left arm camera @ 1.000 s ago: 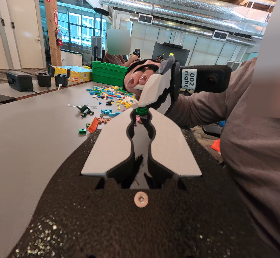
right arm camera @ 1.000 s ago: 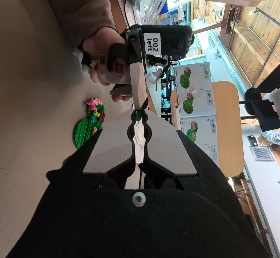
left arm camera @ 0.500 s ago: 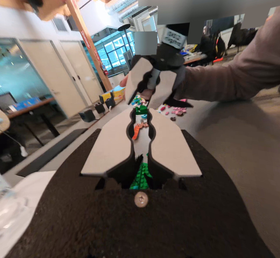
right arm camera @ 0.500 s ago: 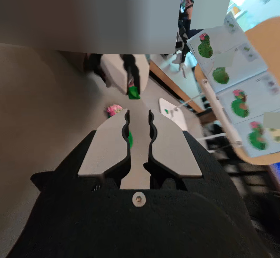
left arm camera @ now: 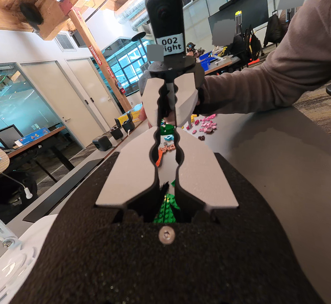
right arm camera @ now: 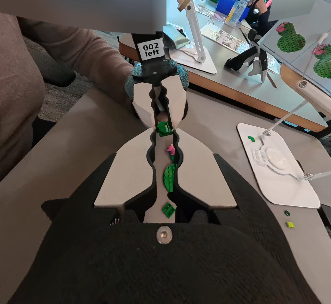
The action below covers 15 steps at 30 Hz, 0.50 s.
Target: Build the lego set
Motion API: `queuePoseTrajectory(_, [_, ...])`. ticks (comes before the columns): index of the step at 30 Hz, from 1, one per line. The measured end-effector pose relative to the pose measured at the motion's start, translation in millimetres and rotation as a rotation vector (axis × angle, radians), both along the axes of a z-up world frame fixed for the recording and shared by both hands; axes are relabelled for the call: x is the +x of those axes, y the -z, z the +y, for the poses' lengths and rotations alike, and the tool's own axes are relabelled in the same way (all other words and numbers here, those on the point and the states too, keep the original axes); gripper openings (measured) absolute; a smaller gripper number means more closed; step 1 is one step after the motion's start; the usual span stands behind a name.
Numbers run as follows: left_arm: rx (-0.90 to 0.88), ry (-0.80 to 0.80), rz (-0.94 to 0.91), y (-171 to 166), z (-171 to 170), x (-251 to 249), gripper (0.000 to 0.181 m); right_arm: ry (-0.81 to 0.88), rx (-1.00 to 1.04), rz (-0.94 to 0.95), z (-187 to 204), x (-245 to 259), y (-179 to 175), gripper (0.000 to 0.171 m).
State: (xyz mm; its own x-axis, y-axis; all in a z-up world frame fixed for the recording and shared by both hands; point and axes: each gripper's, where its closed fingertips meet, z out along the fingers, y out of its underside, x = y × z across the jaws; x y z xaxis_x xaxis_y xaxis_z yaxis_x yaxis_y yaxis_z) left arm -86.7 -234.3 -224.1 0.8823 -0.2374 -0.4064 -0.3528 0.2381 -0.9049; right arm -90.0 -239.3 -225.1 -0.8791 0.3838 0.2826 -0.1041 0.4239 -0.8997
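Green piece (right arm camera: 164, 128) pinched at the tips of the left gripper (right arm camera: 163, 125), held in the air above the table (right arm camera: 93, 134). Right gripper (right arm camera: 163, 132) faces it tip to tip, jaws apart with a narrow gap, nothing between them; whether its tips touch the piece is hard to tell from this angle.

Below, on the table: partly built model (right arm camera: 169, 175), a round green plate with a pink cluster (right arm camera: 170, 148) at its far end. Most of it is hidden by the right gripper. One loose green brick (right arm camera: 168, 210) lies just beside it.

Farther off: pink bricks (left arm camera: 206, 125) and a mixed pile (left arm camera: 167, 140) lie loose. Open booklet (right arm camera: 304, 43) shows a fuller cactus.

Judgement: early to middle of the build. Base and flower done; the held piece is not yet seated, and many bricks remain unplaced.
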Motion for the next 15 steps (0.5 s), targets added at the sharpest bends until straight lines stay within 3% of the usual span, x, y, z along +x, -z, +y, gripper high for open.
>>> queuePoseTrajectory(15, [0.004,0.115,-0.070,-3.5,-5.8,10.1,0.013,-0.069,-0.029,0.016,-5.1,8.5,-2.7,0.012])
